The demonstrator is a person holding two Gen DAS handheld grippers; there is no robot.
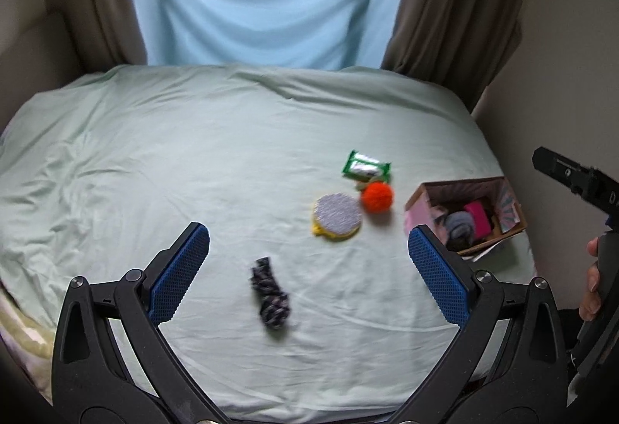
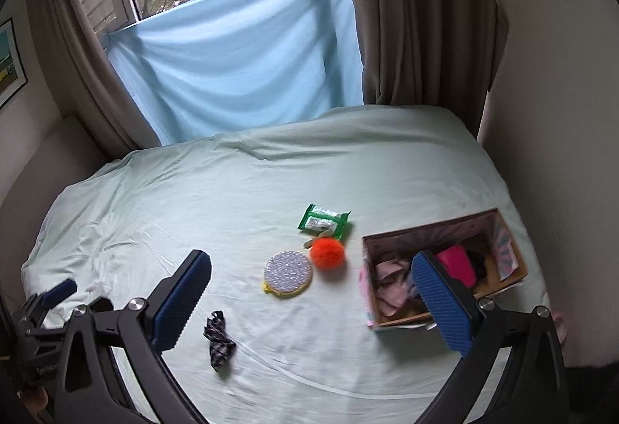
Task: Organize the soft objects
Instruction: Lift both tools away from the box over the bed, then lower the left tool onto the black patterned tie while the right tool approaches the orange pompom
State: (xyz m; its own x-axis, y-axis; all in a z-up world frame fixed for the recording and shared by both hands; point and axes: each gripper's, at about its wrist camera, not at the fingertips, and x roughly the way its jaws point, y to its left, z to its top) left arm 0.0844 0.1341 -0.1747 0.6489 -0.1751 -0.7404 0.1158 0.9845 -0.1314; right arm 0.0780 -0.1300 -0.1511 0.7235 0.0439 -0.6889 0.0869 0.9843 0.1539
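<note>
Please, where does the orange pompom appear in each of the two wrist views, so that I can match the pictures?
Left wrist view: the pompom lies right of centre, between the green packet behind it and the round pad at its left.
Right wrist view: the pompom lies near the centre, again just in front of the packet.
Shared landmark: the open box, to the pompom's right in both views.

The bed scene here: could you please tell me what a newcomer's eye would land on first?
Most likely the fuzzy orange ball, vivid against the pale green sheet, lying between a green wipes packet and a round scrubbing pad. Next, the open cardboard box at the bed's right edge, holding a pink item and other cloths.
</note>
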